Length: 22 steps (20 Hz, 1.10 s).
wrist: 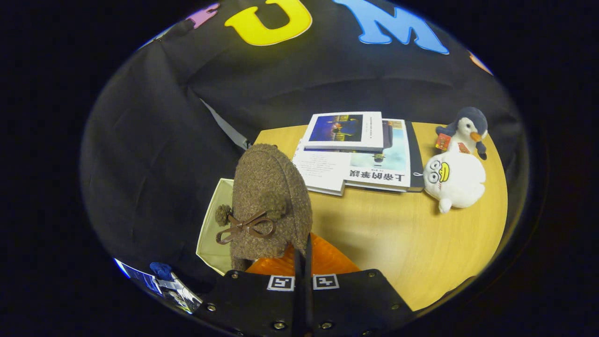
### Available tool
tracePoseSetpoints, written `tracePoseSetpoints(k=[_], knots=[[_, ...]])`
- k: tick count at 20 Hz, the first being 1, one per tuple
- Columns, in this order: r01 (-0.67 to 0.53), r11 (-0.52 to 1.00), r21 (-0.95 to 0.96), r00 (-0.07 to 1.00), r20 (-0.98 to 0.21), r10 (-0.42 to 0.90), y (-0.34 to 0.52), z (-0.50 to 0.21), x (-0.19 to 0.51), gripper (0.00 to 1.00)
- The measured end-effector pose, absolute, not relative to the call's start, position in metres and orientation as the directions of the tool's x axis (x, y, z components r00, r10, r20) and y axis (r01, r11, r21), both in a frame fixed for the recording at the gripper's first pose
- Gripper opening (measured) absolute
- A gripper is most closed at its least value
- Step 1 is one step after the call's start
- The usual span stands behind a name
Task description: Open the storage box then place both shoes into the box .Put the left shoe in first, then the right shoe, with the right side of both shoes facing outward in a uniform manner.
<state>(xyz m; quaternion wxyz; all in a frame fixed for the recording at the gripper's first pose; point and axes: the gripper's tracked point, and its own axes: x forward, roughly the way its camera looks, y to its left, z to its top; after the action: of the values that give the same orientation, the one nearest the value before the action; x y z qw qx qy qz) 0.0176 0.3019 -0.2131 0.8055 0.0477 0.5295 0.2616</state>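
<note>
My jaws (303,267) are pinched tight on a brown shoe (269,201) at lower centre, over the open box (210,234); placing remains unfinished.

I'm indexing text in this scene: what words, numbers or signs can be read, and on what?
"上帝的笔误", upside down, on the lower white book's cover; last two characters uncertain.
Small print on the upper white book: too small.
Red tag on the plush penguin: too small.
Gripper, fingers closed on the brown fuzzy shoe: two square coded markers, no words.
</note>
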Motion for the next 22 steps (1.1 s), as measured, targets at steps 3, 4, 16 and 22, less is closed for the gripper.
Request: tracePoseSetpoints(k=[3, 4, 16, 22], knots=[[-0.409, 0.836, 0.366, 0.277, -0.823, 0.496, 0.336, -0.211, 0.017, 0.00], [-0.420, 0.830, 0.367, 0.269, -0.823, 0.501, 0.347, -0.211, 0.017, 0.00], [-0.531, 0.776, 0.340, 0.169, -0.854, 0.491, 0.440, -0.231, -0.005, 0.00], [-0.544, 0.777, 0.317, 0.144, -0.877, 0.459, 0.459, -0.248, -0.013, 0.00]])
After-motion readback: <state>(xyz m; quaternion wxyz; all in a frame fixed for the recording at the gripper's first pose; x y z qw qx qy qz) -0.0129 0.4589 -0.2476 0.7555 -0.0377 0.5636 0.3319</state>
